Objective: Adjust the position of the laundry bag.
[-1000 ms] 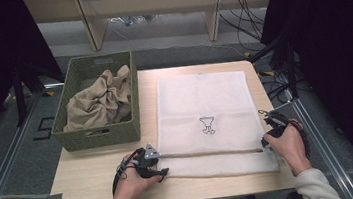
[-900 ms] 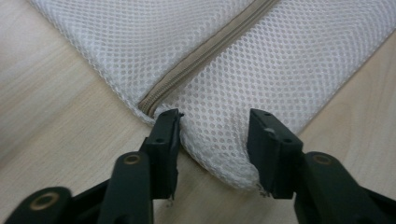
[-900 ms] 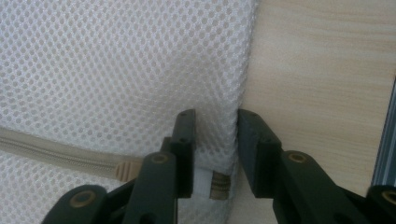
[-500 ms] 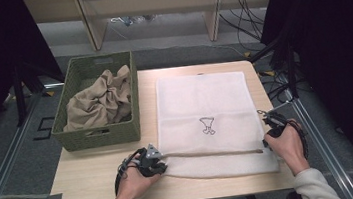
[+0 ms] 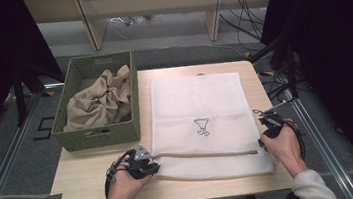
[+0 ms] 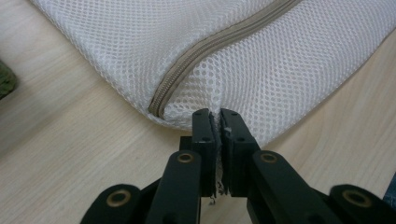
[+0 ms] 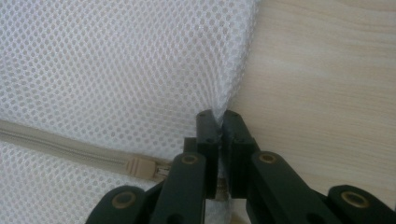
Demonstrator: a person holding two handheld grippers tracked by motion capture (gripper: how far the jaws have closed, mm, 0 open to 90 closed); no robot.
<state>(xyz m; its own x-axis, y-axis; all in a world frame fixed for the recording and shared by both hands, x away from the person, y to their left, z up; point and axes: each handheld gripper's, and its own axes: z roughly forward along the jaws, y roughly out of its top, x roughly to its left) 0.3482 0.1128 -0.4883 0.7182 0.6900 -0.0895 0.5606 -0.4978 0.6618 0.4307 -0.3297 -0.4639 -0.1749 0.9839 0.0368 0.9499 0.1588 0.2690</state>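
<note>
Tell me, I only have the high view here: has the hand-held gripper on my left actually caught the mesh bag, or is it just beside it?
Observer: The left hand-held gripper has just closed; its jaws pinch the edge of the white mesh bag, close to the end of the zipper.
Operator: And the right one?
Observer: The right hand-held gripper has also just closed; mesh is bunched between its jaws at the bag's edge.
Operator: Where is the zipper pull?
Observer: The zipper pull lies at the right gripper's end of the zipper, just beside its jaws, not gripped.
</note>
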